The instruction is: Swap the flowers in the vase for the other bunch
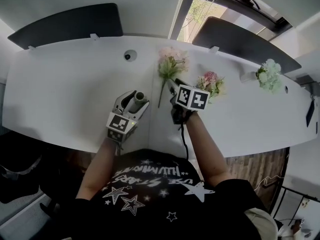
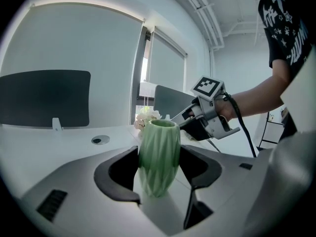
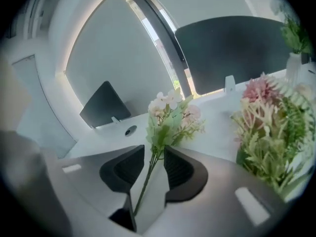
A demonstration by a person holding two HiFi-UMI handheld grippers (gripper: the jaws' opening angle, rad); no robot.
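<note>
Two jobs: left gripper [image 1: 134, 102] clamps the empty vase [image 2: 159, 157], while right gripper [image 3: 154, 164], jaws slack around the pale bunch stem [image 3: 146, 181], should withdraw nearward without snagging it.

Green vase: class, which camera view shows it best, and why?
The left gripper view: the green vase sits whole and close between the jaws. The head view shows only its top, small, from above. The right gripper view does not show it.
</note>
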